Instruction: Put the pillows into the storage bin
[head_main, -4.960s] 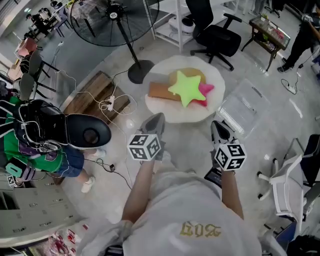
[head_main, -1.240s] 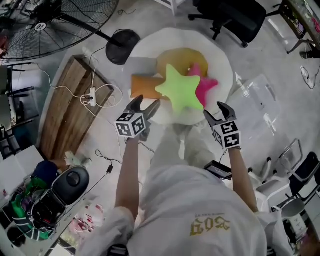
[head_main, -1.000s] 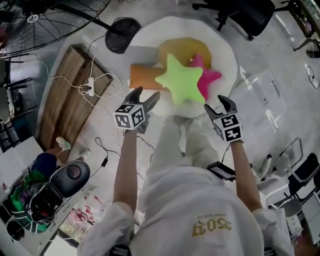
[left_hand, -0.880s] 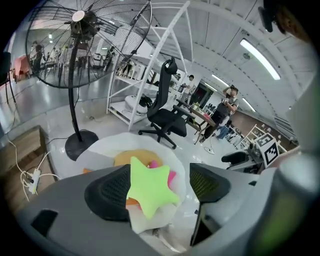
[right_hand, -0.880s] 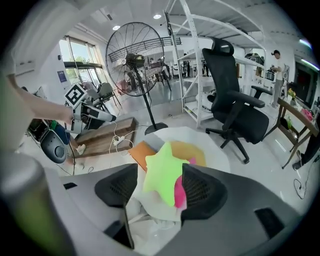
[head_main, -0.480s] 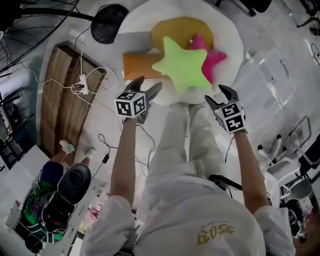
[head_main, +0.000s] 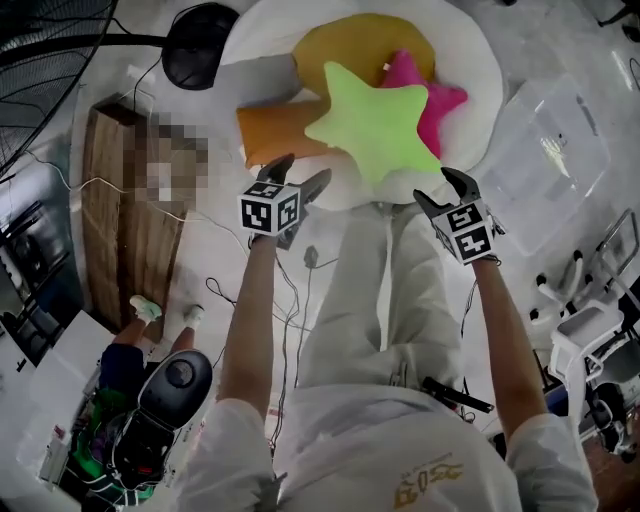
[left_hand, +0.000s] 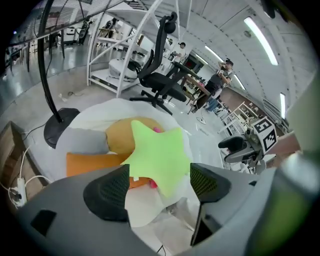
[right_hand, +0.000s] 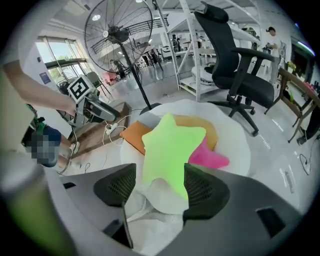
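A lime-green star pillow (head_main: 378, 120) lies on top of a pile on a round white mat (head_main: 480, 60). Under it are a pink star pillow (head_main: 440, 100), a yellow round pillow (head_main: 350, 45), an orange pillow (head_main: 270, 128) and a grey one (head_main: 265, 75). The clear storage bin (head_main: 555, 140) stands to the right of the mat. My left gripper (head_main: 303, 172) is open at the pile's near left edge. My right gripper (head_main: 437, 188) is open at the near right; its jaws have just been opening, with nothing between them. Both gripper views face the green star pillow (left_hand: 159, 152) (right_hand: 170, 145), apart from it.
A fan's black base (head_main: 195, 60) sits left of the mat beside a wooden board (head_main: 120, 200) with cables. A black office chair (right_hand: 235, 55) stands beyond the mat. White chair frames (head_main: 590, 340) are at the right, and a person (head_main: 150, 400) with bags at the lower left.
Both grippers have sunk toward the near edge of the pillow pile, which now looks larger and closer. The right jaws stand a little wider.
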